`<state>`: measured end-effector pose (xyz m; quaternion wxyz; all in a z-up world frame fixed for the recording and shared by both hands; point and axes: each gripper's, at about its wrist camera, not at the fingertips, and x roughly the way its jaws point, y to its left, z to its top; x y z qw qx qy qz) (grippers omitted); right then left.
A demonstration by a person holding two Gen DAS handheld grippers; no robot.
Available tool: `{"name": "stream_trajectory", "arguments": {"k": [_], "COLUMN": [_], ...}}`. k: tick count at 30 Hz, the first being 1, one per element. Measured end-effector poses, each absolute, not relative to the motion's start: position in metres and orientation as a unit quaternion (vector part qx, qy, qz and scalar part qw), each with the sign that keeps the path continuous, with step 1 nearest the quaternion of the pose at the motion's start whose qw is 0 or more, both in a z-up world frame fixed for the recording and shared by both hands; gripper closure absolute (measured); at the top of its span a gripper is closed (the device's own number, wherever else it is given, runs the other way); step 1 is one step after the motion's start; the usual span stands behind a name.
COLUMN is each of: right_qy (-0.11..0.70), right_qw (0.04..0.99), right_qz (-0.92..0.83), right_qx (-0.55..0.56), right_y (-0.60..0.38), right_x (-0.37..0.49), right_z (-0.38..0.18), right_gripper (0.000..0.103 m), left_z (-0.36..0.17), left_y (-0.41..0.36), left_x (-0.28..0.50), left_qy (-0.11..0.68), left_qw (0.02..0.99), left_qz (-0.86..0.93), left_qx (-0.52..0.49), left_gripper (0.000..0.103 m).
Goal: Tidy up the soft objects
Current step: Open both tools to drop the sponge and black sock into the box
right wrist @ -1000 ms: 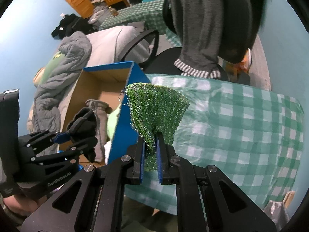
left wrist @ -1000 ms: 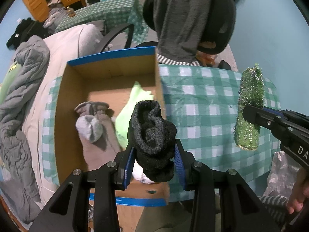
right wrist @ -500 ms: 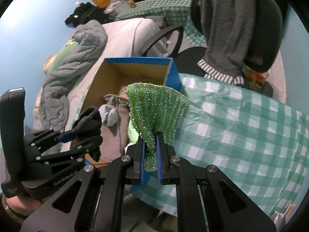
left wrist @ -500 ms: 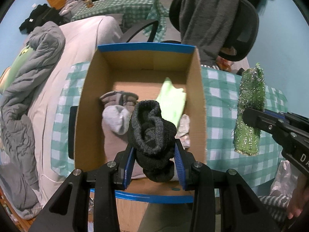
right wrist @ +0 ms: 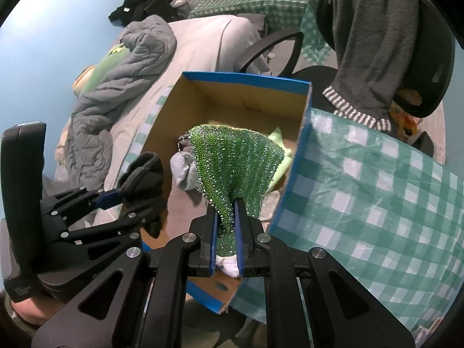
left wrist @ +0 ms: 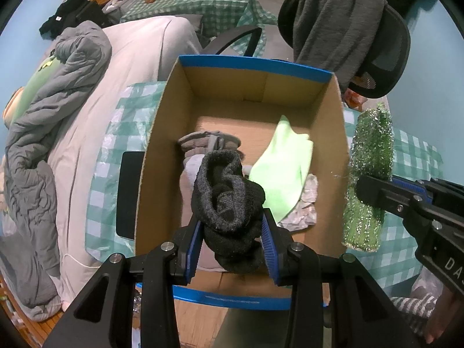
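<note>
black sock bundle (left wrist: 229, 203) clamped in my left claw (left wrist: 232, 240), over the cardboard box (left wrist: 333, 145). right claw (right wrist: 225, 232) pinched on green glitter cloth (right wrist: 235, 168) at 3 o'clock, just outside box wall. drop sock at 12, clear of lime cloth (left wrist: 284, 168). right claw lettering cut off, only "da" readable.

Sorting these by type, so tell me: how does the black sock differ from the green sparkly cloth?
The black sock is thick, matte knit rolled into a bundle; the green sparkly cloth is thin, glittery and fans out flat. The sock fills wide-set fingers of the left gripper; the cloth is pinched thin in the right gripper. Both are held above the cardboard box.
</note>
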<state>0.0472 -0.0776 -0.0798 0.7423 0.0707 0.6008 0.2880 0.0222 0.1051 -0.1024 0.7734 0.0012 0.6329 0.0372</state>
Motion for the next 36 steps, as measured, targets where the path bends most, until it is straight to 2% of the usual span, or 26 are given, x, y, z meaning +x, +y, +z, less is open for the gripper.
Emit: {"name": "stream_trajectory", "arguments": {"k": [8, 11, 12, 13, 16, 24, 27, 33, 36], "right_qy": [0.611, 0.613, 0.613, 0.613, 0.61, 0.606, 0.602, 0.591, 0.587], "right_qw": [0.734, 0.734, 0.734, 0.734, 0.738, 0.747, 0.753, 0.768, 0.773], "right_qz": [0.288, 0.284, 0.284, 0.283, 0.279, 0.264, 0.258, 0.241, 0.233], "right_qx": [0.071, 0.07, 0.071, 0.073, 0.075, 0.069, 0.065, 0.062, 0.064], "right_y": [-0.058, -0.054, -0.054, -0.053, -0.052, -0.059, -0.064, -0.079, -0.087], "right_x": [0.053, 0.054, 0.054, 0.055, 0.055, 0.053, 0.051, 0.047, 0.045], "right_z": [-0.083, -0.084, -0.084, -0.083, -0.082, -0.073, -0.065, -0.049, -0.043], "right_gripper": [0.091, 0.087, 0.085, 0.078, 0.065, 0.058, 0.056, 0.045, 0.045], "left_z": [-0.11, -0.112, -0.111, -0.11, -0.106, -0.094, -0.083, -0.063, -0.053], "left_y": [0.118, 0.121, 0.122, 0.123, 0.126, 0.131, 0.132, 0.128, 0.122], "left_x": [0.026, 0.028, 0.028, 0.028, 0.027, 0.024, 0.019, 0.011, 0.007], "left_qy": [0.641, 0.644, 0.643, 0.642, 0.636, 0.634, 0.626, 0.616, 0.61], "left_qw": [0.767, 0.764, 0.765, 0.766, 0.77, 0.771, 0.778, 0.787, 0.791], "left_qz": [0.041, 0.042, 0.042, 0.042, 0.044, 0.048, 0.049, 0.045, 0.043], "left_qx": [-0.002, 0.003, 0.005, 0.006, 0.012, 0.007, 0.009, 0.01, 0.018], "left_gripper": [0.063, 0.06, 0.054, 0.047, 0.042, 0.04, 0.033, 0.028, 0.024]}}
